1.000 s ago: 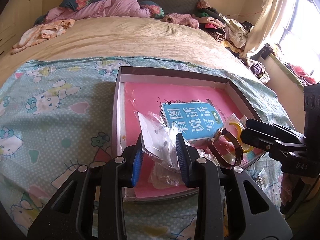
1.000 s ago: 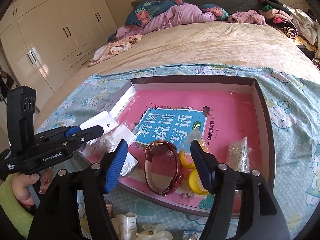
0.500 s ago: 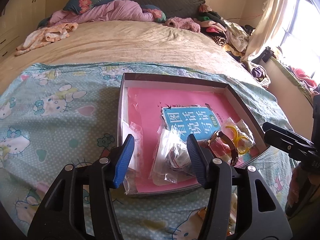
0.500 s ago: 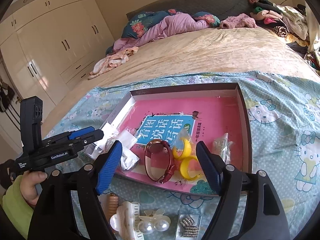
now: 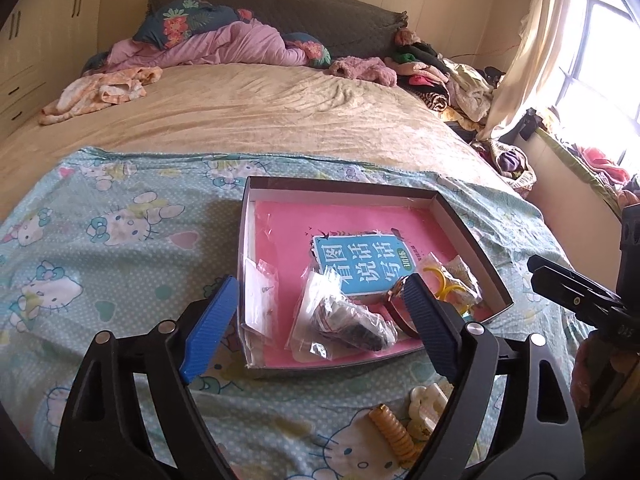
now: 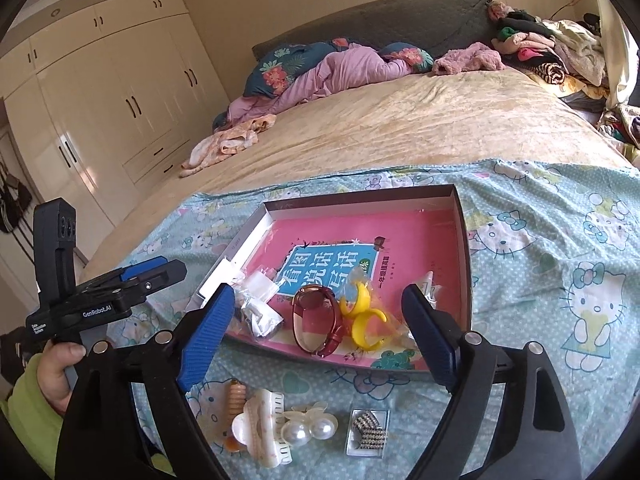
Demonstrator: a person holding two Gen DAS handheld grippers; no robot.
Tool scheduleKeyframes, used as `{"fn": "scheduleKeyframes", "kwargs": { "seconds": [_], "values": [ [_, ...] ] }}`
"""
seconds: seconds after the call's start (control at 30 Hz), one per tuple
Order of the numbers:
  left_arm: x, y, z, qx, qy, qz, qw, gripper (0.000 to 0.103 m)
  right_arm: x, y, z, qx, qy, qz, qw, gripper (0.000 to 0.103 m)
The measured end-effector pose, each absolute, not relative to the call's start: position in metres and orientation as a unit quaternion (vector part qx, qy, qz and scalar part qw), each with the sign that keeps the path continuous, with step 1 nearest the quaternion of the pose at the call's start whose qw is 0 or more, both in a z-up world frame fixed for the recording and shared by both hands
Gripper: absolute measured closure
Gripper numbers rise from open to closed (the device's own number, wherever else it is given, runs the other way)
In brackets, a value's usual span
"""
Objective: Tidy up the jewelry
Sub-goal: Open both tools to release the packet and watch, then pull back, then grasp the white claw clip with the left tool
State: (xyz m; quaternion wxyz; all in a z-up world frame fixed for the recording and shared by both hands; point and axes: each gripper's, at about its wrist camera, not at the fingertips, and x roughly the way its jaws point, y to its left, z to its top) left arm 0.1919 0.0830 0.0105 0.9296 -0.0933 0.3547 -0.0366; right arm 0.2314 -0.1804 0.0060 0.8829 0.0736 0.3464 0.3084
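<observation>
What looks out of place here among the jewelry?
A children's book lines the tray, under the watch and yellow rings. Hair clips and a bead packet lie outside on the sheet.

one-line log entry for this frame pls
left claw: open, empty, above tray's near-left | right claw: open, empty | tray: baggies, red watch, yellow rings | outside tray: hair clips, bead box

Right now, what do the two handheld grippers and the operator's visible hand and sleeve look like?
Both are black plastic frames with silver rivets and ribbed blue finger pads. The left gripper reads "GenRobot.AI" in white and has a boxy black upright block. The hand holding it is bare, in a lime-green sleeve. No cables visible.
</observation>
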Motion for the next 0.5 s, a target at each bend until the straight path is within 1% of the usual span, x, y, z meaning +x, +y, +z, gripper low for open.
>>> {"fn": "scheduleKeyframes", "kwargs": {
  "seconds": [0.03, 0.13, 0.5],
  "values": [
    [0.19, 0.082, 0.013, -0.092, 0.352, -0.035, 0.931, 0.013, 0.229, -0.181, 0.008, 0.074, 0.344, 0.309, 0.884, 0.016],
    [0.184, 0.081, 0.019, -0.092, 0.347, -0.035, 0.933, 0.01, 0.225, -0.183, 0.013, 0.073, 0.337, 0.311, 0.886, 0.016],
    [0.164, 0.077, 0.033, -0.091, 0.332, -0.034, 0.938, 0.01, 0.204, -0.187, 0.026, 0.067, 0.322, 0.314, 0.89, 0.016]
  ]
}}
